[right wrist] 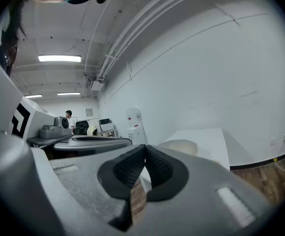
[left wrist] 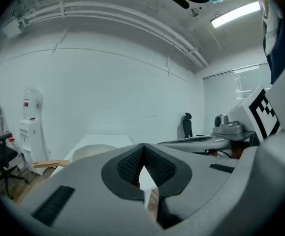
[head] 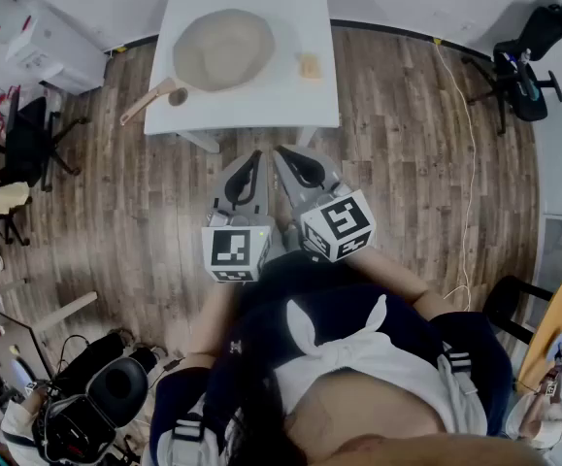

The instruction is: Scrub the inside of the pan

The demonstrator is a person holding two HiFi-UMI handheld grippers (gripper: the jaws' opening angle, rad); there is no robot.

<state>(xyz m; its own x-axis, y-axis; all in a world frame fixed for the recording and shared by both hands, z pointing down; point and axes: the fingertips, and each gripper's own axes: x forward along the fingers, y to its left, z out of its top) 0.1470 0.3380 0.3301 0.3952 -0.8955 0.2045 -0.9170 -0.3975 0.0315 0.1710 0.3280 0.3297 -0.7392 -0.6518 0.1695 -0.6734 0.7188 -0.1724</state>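
The pan (head: 224,49) sits on the white table (head: 261,110), its handle past the left edge; a small sponge (head: 309,65), seen only from the head view, lies near it. We hold the left gripper (head: 253,158) and right gripper (head: 282,153) side by side, nearly level, short of the table, both closed on nothing. An office chair (head: 528,61) stands well apart

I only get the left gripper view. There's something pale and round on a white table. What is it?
Observer: The head view shows a pan, its wooden handle jutting past the table edge.
Operator: Is there anything to scrub it with?
Observer: A small yellowish pad, likely a sponge, lies on the table right of the pan, apart from it.
Operator: Is the other gripper holding something?
Observer: No. The right gripper is shut, with nothing between its jaws.
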